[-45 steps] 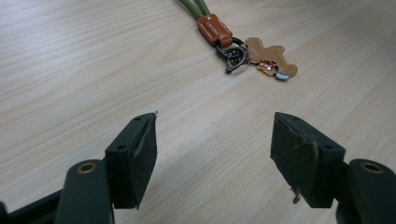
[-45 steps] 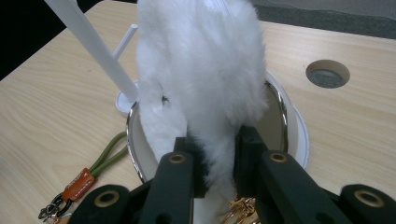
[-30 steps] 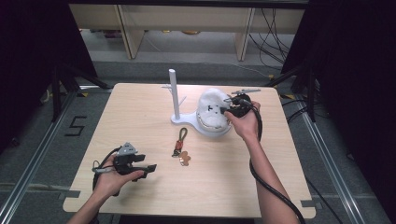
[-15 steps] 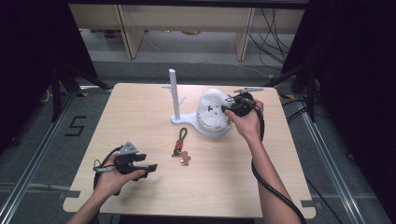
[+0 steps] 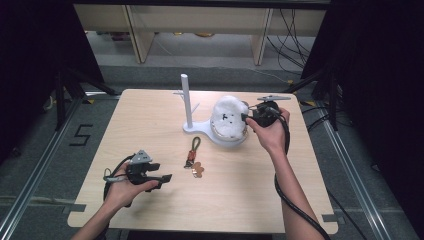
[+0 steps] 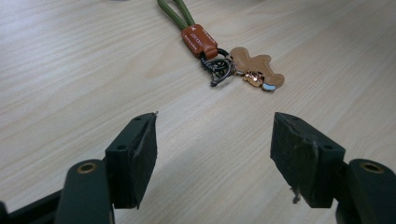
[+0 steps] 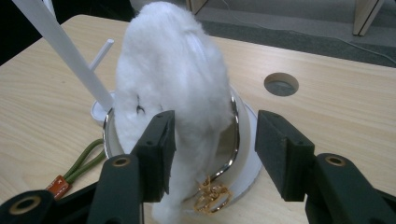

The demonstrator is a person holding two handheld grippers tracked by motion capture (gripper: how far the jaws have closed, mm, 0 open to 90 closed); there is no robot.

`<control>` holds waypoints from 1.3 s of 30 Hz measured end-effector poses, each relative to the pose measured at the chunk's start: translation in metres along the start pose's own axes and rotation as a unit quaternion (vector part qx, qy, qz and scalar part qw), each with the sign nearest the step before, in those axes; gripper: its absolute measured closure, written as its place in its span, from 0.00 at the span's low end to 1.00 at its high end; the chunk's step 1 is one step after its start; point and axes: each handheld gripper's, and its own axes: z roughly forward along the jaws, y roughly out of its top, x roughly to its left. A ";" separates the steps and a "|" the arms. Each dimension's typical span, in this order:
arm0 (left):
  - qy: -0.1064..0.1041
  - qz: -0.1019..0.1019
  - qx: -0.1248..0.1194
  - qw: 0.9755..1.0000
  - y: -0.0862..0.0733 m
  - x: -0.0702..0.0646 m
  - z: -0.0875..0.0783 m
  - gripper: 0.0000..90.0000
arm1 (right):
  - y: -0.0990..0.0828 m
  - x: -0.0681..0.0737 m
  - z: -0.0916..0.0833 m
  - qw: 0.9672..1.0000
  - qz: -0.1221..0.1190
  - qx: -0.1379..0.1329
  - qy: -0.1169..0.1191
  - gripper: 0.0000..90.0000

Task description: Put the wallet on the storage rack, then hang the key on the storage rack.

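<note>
Two grippers are held over the counter.
The left gripper is held wide open, empty, near the keychain; the right gripper's open jaws are placed around the white fluffy toy.

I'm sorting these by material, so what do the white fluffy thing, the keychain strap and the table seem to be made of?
The white fluffy thing looks like plush or faux fur: matte, with a fuzzy outline. The keychain strap seems to be woven olive cord, with a smooth orange tab, perhaps rubber or leather. The table looks like pale wood or wood-grain laminate, with visible grain lines.
</note>
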 end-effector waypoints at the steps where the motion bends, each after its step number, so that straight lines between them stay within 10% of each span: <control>1: 0.005 -0.005 -0.003 1.000 0.001 -0.002 0.001 0.35 | -0.001 0.002 -0.002 1.000 0.015 0.003 -0.004 0.54; 26: -0.008 0.001 0.024 1.000 0.028 -0.007 0.011 0.40 | -0.069 -0.016 -0.033 0.995 0.048 0.065 -0.060 0.58; 39: -0.001 -0.058 0.086 0.995 0.056 -0.011 0.021 0.47 | -0.115 -0.017 -0.048 0.986 0.089 0.116 -0.076 0.72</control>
